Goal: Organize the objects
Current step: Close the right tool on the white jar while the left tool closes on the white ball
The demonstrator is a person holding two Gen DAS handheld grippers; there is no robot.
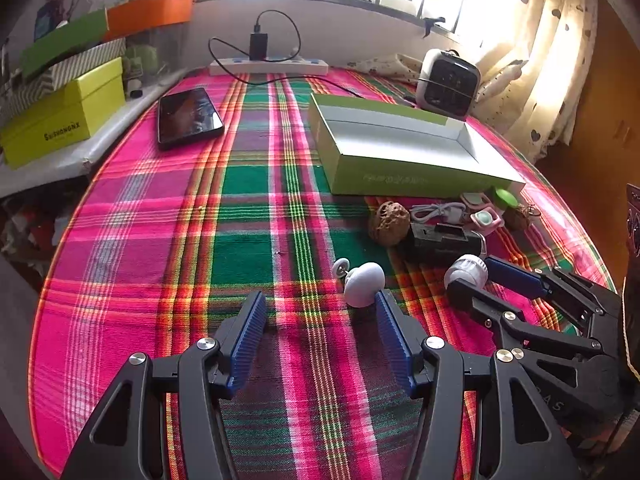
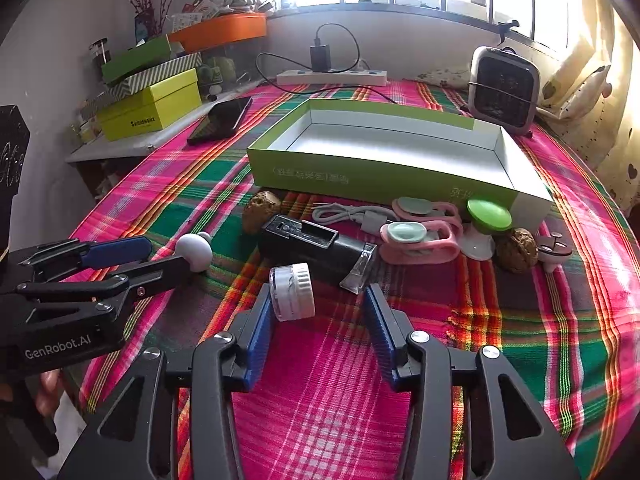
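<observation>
White and ribbed, the little lidded jar (image 2: 291, 297) lies on its side on the plaid tablecloth (image 2: 320, 380), clear body toward me, touching my right gripper (image 2: 320, 312)'s left blue pad; the other pad stands clear of it, so the jaws are part open with nothing clamped. My left gripper (image 1: 320, 312) is open too, with a white mushroom-shaped knob (image 1: 363, 283) just at its right fingertip, not pinched. Behind the jar sit a black device (image 2: 312, 250), a coiled white cable (image 2: 344, 213), pink clips (image 2: 420, 236), a green-topped knob (image 2: 489, 210) and two walnuts. Beyond them the green cardboard tray (image 2: 360, 176) is open, its white floor bare. Cloth near me is free. One small pink piece (image 2: 554, 250) at far right I can't identify; window glare washes out the back.
</observation>
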